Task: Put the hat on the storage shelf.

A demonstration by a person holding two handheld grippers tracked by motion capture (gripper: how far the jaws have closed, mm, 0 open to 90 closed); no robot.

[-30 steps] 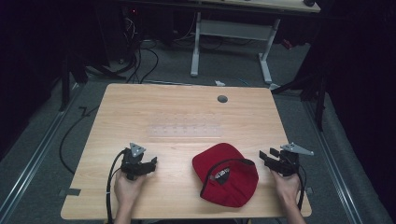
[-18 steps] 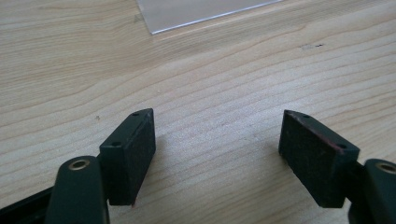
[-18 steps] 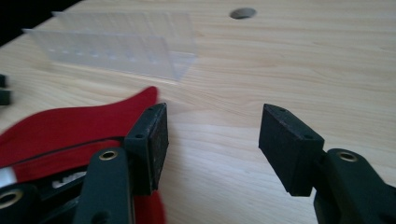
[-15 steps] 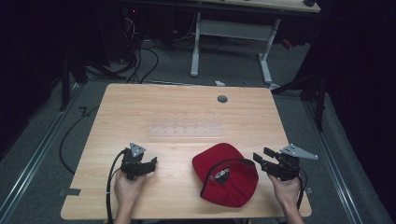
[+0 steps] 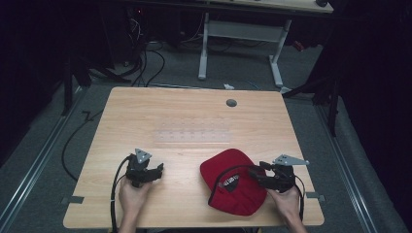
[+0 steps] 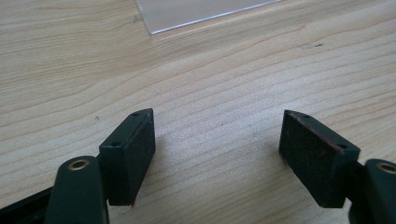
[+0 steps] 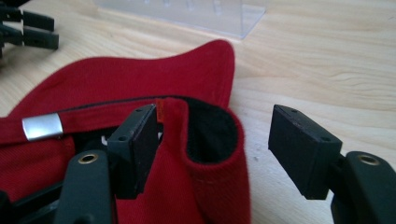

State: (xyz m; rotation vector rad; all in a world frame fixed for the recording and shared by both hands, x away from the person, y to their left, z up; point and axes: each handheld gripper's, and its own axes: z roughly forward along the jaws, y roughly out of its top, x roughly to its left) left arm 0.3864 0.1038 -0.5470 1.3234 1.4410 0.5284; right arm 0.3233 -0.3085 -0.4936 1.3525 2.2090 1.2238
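**High view: red cap at your right gripper, both grippers spread**

High view had the red cap [image 5: 234, 182] lying on the wooden table [image 5: 194, 116] toward its near right, with your right gripper [image 5: 256, 174] reaching onto the cap's right edge. Your right hand [image 5: 285, 201] held that gripper from the table's near edge. Your left gripper [image 5: 159, 170] sat well apart from the cap, over bare wood to its left, held by your left hand [image 5: 131, 196].

Your right gripper view showed the jaws spread wide around a raised fold of the cap's fabric. The left jaw sat inside the cap beside the black inner band, close against the fold, and the right jaw stood off over bare table. A silver strap buckle [image 7: 42, 126] lay on the cap farther left. A clear plastic rack [image 7: 187, 11] stood beyond the cap.

Your left gripper view showed its jaws spread with nothing between them but wood grain.
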